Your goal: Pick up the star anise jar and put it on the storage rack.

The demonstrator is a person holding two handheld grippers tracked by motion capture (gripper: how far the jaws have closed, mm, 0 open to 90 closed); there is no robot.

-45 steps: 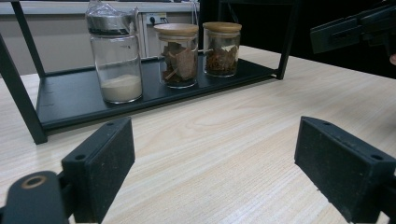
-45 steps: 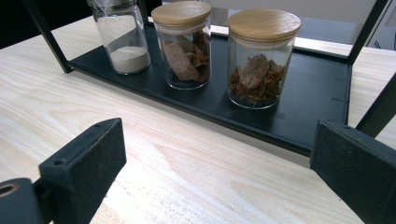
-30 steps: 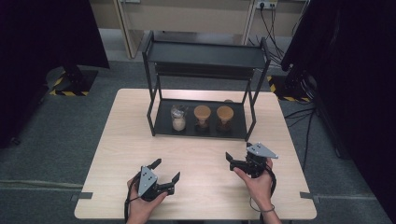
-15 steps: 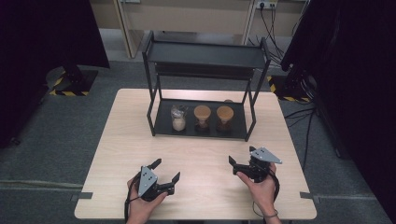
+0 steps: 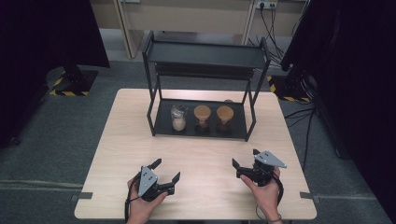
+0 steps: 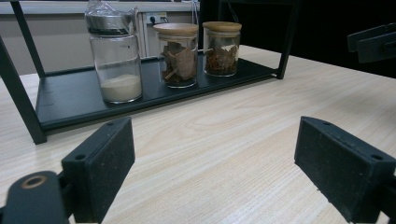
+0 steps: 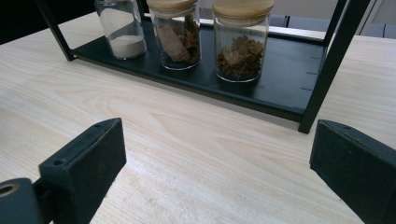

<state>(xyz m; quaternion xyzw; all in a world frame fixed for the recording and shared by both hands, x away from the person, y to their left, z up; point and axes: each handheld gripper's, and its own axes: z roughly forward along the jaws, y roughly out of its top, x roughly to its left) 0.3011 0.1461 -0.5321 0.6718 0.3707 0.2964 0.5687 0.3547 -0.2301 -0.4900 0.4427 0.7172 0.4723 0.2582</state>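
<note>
- I have the left gripper low over the near edge of the wooden table, held in a hand that comes in from the bottom of the high view; its jaws are spread wide with nothing between them.
- The right gripper sits at the near right of the table, also in a hand, jaws spread apart and empty.
- Both grippers are well apart from the black rack that stands at the far middle of the table.
- On the rack's bottom shelf three jars stand upright in a row.
- In the left gripper view, the metal-topped glass jar holds a low layer of pale powder and stands leftmost.
- Beside it is the middle jar with a wooden lid, holding brown bark-like pieces.
- The third jar, also wooden-lidded, holds reddish-brown bits; the two wooden-lidded jars are just beside each other, and I cannot tell whether they touch.
- In the right gripper view the same row shows: powder jar, middle jar, third jar, all ahead of my open jaws, with bare tabletop between.
</note>
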